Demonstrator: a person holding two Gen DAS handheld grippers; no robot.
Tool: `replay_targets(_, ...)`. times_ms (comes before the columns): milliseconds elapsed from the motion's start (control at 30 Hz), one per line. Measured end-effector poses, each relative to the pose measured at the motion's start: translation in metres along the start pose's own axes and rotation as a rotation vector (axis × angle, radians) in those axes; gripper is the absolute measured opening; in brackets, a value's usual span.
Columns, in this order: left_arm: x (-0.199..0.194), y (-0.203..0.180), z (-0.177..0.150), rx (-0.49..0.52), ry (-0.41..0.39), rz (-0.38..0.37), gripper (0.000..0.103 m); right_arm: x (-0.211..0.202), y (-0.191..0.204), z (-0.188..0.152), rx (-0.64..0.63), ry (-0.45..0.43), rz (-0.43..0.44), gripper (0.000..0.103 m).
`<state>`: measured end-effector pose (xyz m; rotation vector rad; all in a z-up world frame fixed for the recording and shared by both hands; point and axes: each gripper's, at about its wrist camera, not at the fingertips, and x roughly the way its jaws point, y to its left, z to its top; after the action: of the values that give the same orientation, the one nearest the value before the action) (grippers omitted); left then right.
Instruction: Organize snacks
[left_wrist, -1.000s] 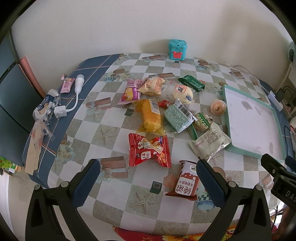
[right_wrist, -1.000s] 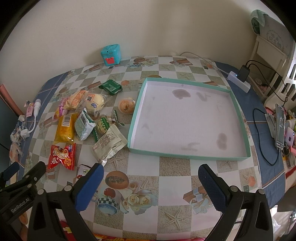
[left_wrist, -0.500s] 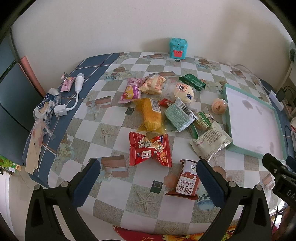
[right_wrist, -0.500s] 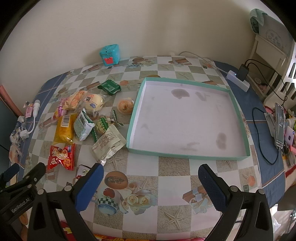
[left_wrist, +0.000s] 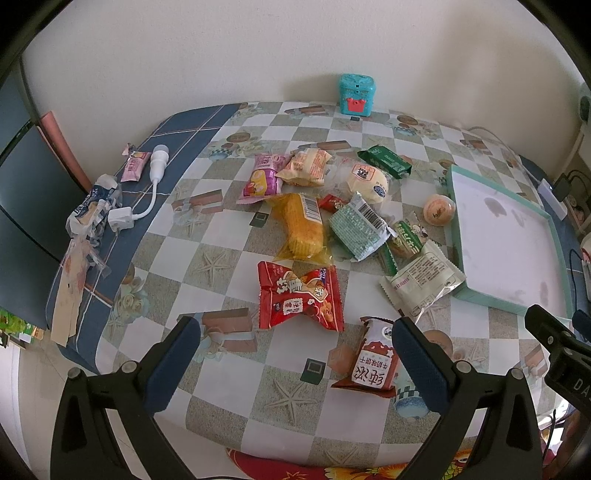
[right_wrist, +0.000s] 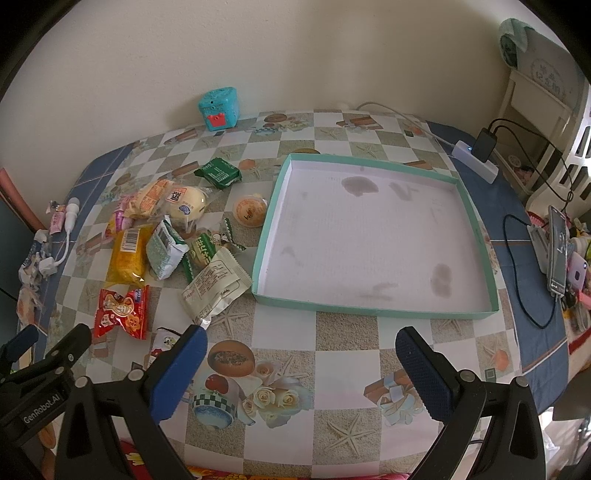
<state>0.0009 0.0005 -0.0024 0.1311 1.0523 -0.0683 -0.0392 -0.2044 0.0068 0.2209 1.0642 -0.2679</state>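
Left hand-held gripper (left_wrist: 295, 343): spread wide, holding nothing, hovering over the near edge of the bench (left_wrist: 207, 258). Right hand-held gripper (right_wrist: 301, 352): likewise spread wide and unloaded, near edge, aimed at the tray.

Just beyond the left fingers: red crinkled packet (left_wrist: 300, 300), long axis left to right, ends flared. Near right of it, close to the right finger: red-and-white milk-candy pouch (left_wrist: 375, 360), long axis running near to far, top tilted slightly left. Farther on: yellow wafer pack (left_wrist: 301, 226), lengthwise near to far, barcode at the far end; green-white pouch (left_wrist: 357, 226) at a diagonal just right of it; cream flat sachet (left_wrist: 421, 282) lying diagonally, one corner touching the tray's near-left corner. At the far end of the cluster: pink pouch (left_wrist: 263, 178), orange-cream bun pack (left_wrist: 306, 167), round white bun (left_wrist: 367, 181), dark green packet (left_wrist: 386, 160), small orange jelly cup (left_wrist: 439, 208) just beside the tray wall.

Right of the snacks: shallow teal-rimmed tray (right_wrist: 476, 315), white floor stained.

Checked seaside-print cloth with blue border; teal toy box (right_wrist: 218, 108) at the far wall; white charger cable (left_wrist: 153, 184) at left; power strip (right_wrist: 476, 162) far right.
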Motion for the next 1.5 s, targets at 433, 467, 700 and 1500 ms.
replay_targets(433, 0.000, -0.001, -0.001, 0.000, 0.001, 0.001, 0.103, 0.000, 0.000, 0.000, 0.001, -0.002, 0.000, 0.103)
replay_targets(467, 0.000, -0.001, -0.001, 0.001, 0.002, 0.001, 0.103, 0.000, 0.000, 0.000, 0.000, -0.001, 0.000, 0.103)
replay_targets(700, 0.000, -0.001, -0.001, -0.001, 0.001, 0.000, 0.103, -0.001, 0.000, 0.000, 0.000, 0.000, 0.000, 0.103)
replay_targets(1500, 0.070, 0.066, 0.005, -0.191, 0.157, -0.105, 0.103, 0.075, 0.093, 0.002, -0.104, 0.232, 0.130, 0.103)
